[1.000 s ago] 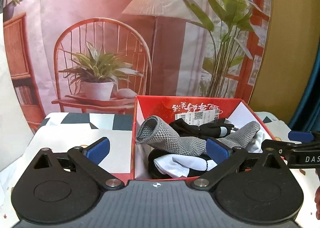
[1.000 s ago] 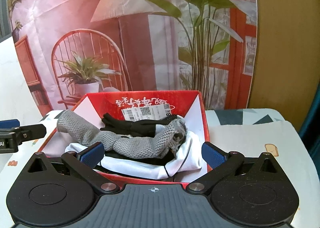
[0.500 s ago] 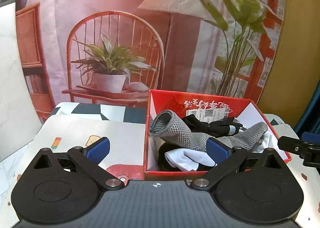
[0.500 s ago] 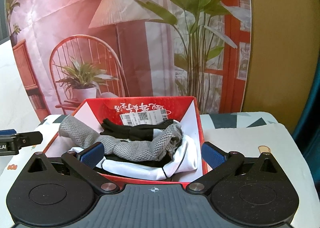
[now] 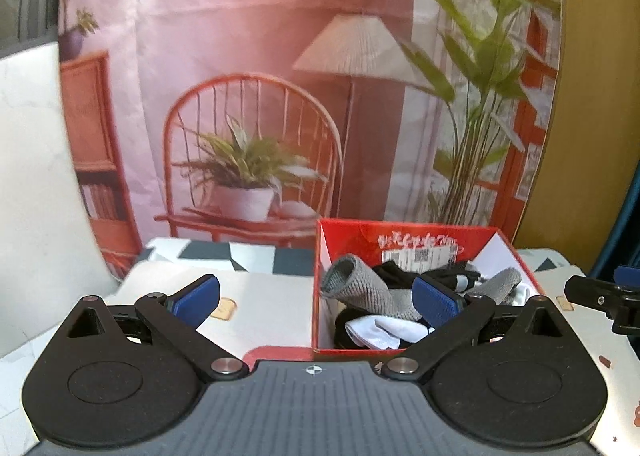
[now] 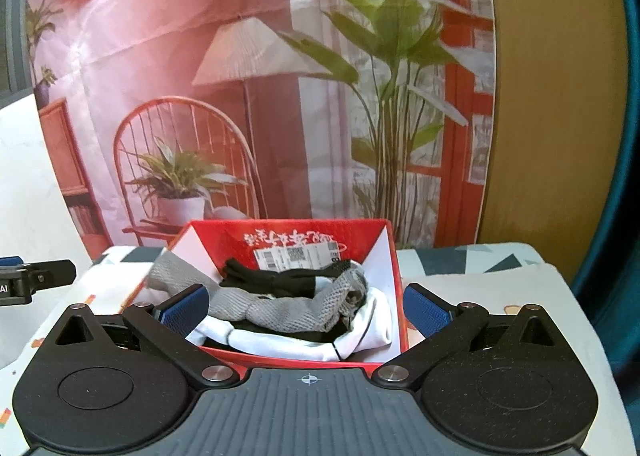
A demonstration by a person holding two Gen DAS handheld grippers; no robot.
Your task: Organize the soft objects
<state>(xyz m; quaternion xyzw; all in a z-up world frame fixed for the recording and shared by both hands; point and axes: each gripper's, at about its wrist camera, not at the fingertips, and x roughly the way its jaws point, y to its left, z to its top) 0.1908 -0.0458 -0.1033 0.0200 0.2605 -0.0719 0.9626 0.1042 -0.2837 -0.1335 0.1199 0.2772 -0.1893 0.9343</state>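
A red cardboard box (image 5: 360, 234) (image 6: 394, 256) stands on the table and holds soft items. A grey knit sock (image 5: 360, 288) (image 6: 280, 310) lies across the top, over a black glove (image 5: 400, 274) (image 6: 272, 282) and a white sock (image 5: 384, 330) (image 6: 360, 340). My left gripper (image 5: 316, 298) is open and empty, held back in front of the box's left wall. My right gripper (image 6: 306, 310) is open and empty, held in front of the box. Each gripper's tip shows at the edge of the other's view.
The table wears a white cloth with small prints (image 5: 256, 300) (image 6: 500, 284). A printed backdrop of a chair, potted plant and lamp (image 5: 248, 159) stands right behind the box. A white wall (image 5: 36, 183) is at the left, a yellow panel (image 6: 552, 95) at the right.
Both grippers have pulled back and risen away from the box, which now looks smaller and lower. The box contents have not moved.
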